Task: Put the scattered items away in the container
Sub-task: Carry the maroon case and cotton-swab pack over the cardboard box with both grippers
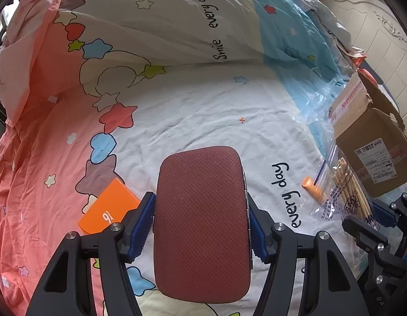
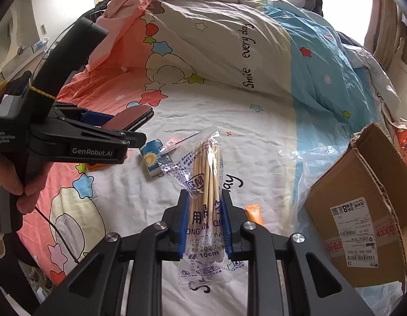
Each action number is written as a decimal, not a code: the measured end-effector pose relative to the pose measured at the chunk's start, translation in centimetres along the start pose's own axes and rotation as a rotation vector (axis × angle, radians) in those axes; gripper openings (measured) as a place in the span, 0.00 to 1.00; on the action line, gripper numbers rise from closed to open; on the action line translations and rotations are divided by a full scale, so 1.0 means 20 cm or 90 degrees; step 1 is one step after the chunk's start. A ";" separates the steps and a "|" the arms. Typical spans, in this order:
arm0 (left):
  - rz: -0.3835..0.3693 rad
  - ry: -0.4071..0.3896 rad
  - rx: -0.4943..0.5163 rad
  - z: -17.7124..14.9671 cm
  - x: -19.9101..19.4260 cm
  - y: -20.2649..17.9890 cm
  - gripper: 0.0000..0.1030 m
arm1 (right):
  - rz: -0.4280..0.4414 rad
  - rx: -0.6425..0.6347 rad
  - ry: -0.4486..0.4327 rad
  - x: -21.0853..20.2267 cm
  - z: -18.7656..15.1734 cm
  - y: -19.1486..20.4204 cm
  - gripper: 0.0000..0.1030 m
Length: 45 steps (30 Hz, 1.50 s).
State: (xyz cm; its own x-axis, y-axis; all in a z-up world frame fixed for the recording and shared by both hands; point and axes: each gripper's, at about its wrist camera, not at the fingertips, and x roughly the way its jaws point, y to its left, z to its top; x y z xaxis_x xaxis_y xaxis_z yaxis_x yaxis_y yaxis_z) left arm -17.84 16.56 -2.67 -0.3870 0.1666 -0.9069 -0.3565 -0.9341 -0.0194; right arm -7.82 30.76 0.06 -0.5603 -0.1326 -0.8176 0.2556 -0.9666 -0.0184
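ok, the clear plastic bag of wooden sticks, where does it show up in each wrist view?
Left wrist: clear plastic bag of wooden sticks lies at the right edge, beside the right gripper.
Right wrist: same bag, bottom centre, clamped between the gripper's blue pads.
Shared landmark: brown cardboard box with a shipping label, right of the bag in both.

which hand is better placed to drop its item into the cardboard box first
Right, probably. The right gripper already clamps the clear plastic bag of wooden sticks, and the open brown cardboard box sits just to its right. The left gripper, holding the dark red textured case, is farther from it.
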 end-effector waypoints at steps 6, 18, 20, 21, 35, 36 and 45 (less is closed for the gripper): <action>-0.004 -0.010 0.025 -0.04 -0.09 -0.12 0.63 | -0.021 0.015 -0.021 -0.14 -0.01 -0.06 0.21; -0.012 -0.027 0.068 -0.09 -0.25 -0.35 0.63 | -0.029 0.035 -0.039 -0.31 -0.08 -0.15 0.21; -0.011 -0.031 0.079 -0.09 -0.28 -0.39 0.63 | -0.031 0.036 -0.042 -0.33 -0.08 -0.16 0.21; -0.012 -0.031 0.083 -0.08 -0.28 -0.40 0.63 | -0.033 0.037 -0.044 -0.35 -0.09 -0.17 0.21; -0.023 -0.058 0.140 0.04 -0.37 -0.63 0.63 | -0.059 0.070 -0.080 -0.50 -0.09 -0.36 0.21; -0.025 -0.058 0.144 0.05 -0.37 -0.65 0.63 | -0.060 0.074 -0.082 -0.51 -0.09 -0.38 0.21; -0.031 -0.067 0.191 0.13 -0.37 -0.83 0.63 | -0.080 0.109 -0.105 -0.59 -0.10 -0.54 0.21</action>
State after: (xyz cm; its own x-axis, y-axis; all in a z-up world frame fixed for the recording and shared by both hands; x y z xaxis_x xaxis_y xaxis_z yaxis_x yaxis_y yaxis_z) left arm -11.20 31.69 5.52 -0.4435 0.2553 -0.8591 -0.6059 -0.7918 0.0775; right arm -2.49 43.22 8.71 -0.7033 -0.0290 -0.7103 0.0462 -0.9989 -0.0049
